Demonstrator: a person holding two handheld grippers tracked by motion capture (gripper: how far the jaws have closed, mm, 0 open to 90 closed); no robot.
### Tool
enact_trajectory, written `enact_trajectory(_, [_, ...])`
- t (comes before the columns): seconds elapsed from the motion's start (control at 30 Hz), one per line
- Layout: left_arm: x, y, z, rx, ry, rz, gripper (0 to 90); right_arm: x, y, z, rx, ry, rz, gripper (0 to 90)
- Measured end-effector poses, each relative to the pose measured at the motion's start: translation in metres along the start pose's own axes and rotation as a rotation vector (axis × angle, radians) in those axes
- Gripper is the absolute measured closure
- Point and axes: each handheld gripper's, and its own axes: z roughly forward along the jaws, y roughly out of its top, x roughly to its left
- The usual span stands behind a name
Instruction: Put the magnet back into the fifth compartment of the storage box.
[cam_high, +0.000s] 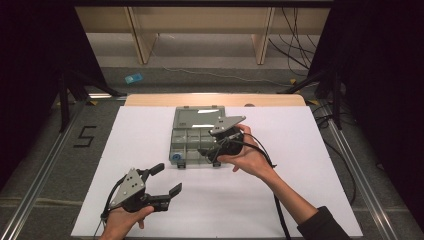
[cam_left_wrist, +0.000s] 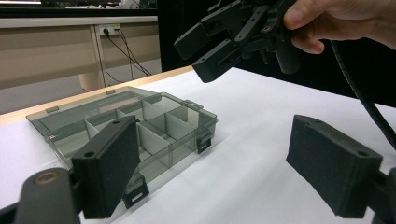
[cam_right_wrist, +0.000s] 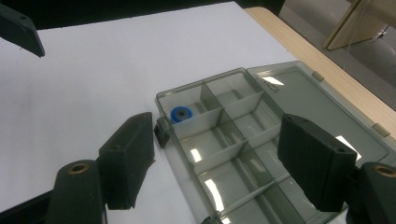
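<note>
At frame centre, your right tongs (cam_high: 207, 151) hover wide open, empty, over the organiser box (cam_high: 192, 137); blue ring (cam_right_wrist: 180, 113) already binned; lid still open.

Open desk: white desk (cam_high: 150, 135) left of your organizer box (cam_high: 192, 142) lies bare.
Obstacle: box's dividers (cam_right_wrist: 219, 140) and raised lid (cam_high: 197, 117).

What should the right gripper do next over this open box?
Probably ease the right gripper down toward the blue ring in the organizer box: its fingers are open and empty above the compartments, and the ring sits in a corner cell.
</note>
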Motion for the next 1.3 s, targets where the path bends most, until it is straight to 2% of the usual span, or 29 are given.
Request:
enact_trajectory(0.07, [-0.001, 0.0, 0.0, 0.0, -0.018, -0.015, 16.3, 0.0, -0.001, -0.002, -0.005, -0.005, -0.002, 28.0])
enact_trajectory(0.1, [0.0, 0.0, 0.0, 0.001, 0.001, 0.0, 16.3, 0.0, -0.002, -0.003, -0.008, -0.007, -0.001, 28.0])
enact_trajectory(0.2, [0.0, 0.0, 0.0, 0.001, 0.0, 0.001, 16.3, 0.001, -0.003, -0.006, -0.019, 0.002, 0.013, 28.0])
enact_trajectory(0.53, [0.0, 0.0, 0.0, 0.003, 0.003, 0.003, 16.3, 0.005, -0.008, -0.011, -0.035, 0.005, 0.004, 27.8])
enact_trajectory(0.6, [0.0, 0.0, 0.0, 0.002, 0.011, 0.004, 16.3, 0.006, -0.008, -0.013, -0.055, 0.001, 0.01, 27.3])
enact_trajectory(0.63, [0.001, 0.0, 0.0, 0.003, 0.01, 0.008, 16.4, 0.006, -0.009, -0.014, -0.06, 0.006, 0.011, 27.0])
enact_trajectory(0.67, [0.004, 0.001, -0.003, 0.056, 0.017, 0.067, 16.4, 0.007, -0.009, -0.015, -0.061, 0.012, 0.02, 26.9])
enact_trajectory(0.77, [0.005, 0.002, -0.004, 0.063, 0.014, 0.072, 16.4, 0.007, -0.011, -0.017, -0.08, 0.005, 0.026, 26.5])
enact_trajectory(0.8, [0.004, 0.001, -0.003, 0.047, 0.01, 0.062, 16.4, 0.008, -0.011, -0.018, -0.085, 0.006, 0.034, 26.5])
enact_trajectory(0.83, [-0.001, 0.0, 0.001, -0.018, 0.01, -0.014, 16.4, 0.008, -0.012, -0.019, -0.096, 0.001, 0.034, 26.5])
enact_trajectory(0.87, [-0.002, 0.0, 0.002, -0.038, 0.011, -0.037, 16.3, 0.009, -0.013, -0.02, -0.096, 0.007, 0.044, 26.5])
enact_trajectory(0.9, [-0.002, 0.0, 0.001, -0.027, 0.013, -0.027, 16.4, 0.01, -0.014, -0.021, -0.1, 0.009, 0.04, 26.5])
enact_trajectory(1.03, [-0.002, 0.0, 0.002, -0.03, 0.009, -0.035, 16.3, 0.013, -0.02, -0.025, -0.103, 0.015, 0.048, 26.3])
enact_trajectory(1.13, [-0.001, 0.0, 0.001, -0.013, 0.011, -0.014, 16.3, 0.013, -0.023, -0.028, -0.122, 0.007, 0.054, 26.3])
enact_trajectory(1.17, [-0.001, 0.0, 0.001, -0.014, 0.012, -0.015, 16.3, 0.014, -0.024, -0.029, -0.121, 0.009, 0.064, 26.3])
enact_trajectory(1.2, [-0.002, 0.0, 0.003, -0.037, 0.008, -0.035, 16.3, 0.014, -0.024, -0.03, -0.13, 0.011, 0.063, 26.3])
enact_trajectory(1.3, [-0.002, 0.0, 0.002, -0.037, 0.011, -0.035, 16.3, 0.015, -0.026, -0.032, -0.142, 0.011, 0.078, 26.3])
